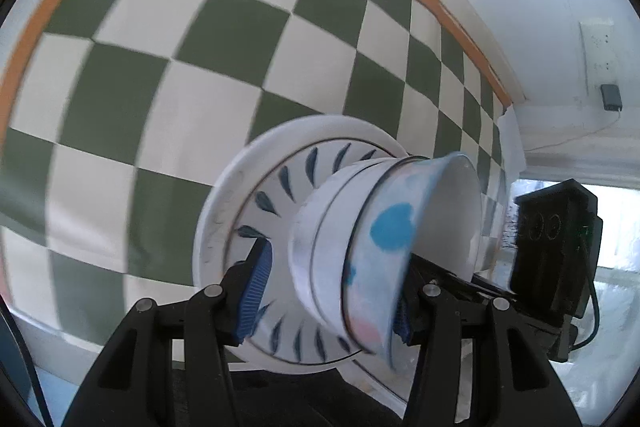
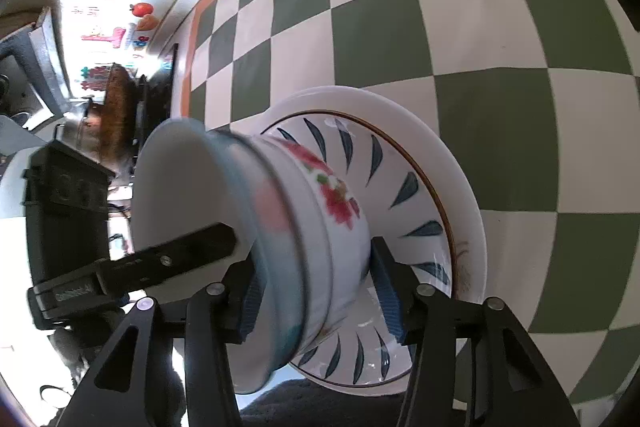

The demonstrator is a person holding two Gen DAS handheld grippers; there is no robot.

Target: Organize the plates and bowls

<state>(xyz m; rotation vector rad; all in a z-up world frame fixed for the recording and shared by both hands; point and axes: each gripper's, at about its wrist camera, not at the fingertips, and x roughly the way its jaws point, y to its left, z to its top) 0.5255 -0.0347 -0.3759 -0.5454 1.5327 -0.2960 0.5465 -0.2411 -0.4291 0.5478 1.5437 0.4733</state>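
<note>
Glossy round bowls (image 1: 360,247) nested btwn L gripper (image 1: 324,291) ribbed pads.

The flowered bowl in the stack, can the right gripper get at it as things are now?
Probably yes: the right gripper has its fingers on either side of the nested bowls, beside the flowered bowl. Contact can't be confirmed.

Glazed crockery, ribbed pads, matt cloth in front of you.

You see a glossy white ceramic plate with dark blue leaf strokes (image 2: 404,187), a smooth glazed white bowl with red flowers (image 2: 332,203) and a pale bowl with a blue blot (image 1: 390,231). Ribbed blue rubbery pads (image 1: 256,291) sit on matt black plastic arms. The green-and-white checked cloth (image 1: 168,67) looks matt.
</note>
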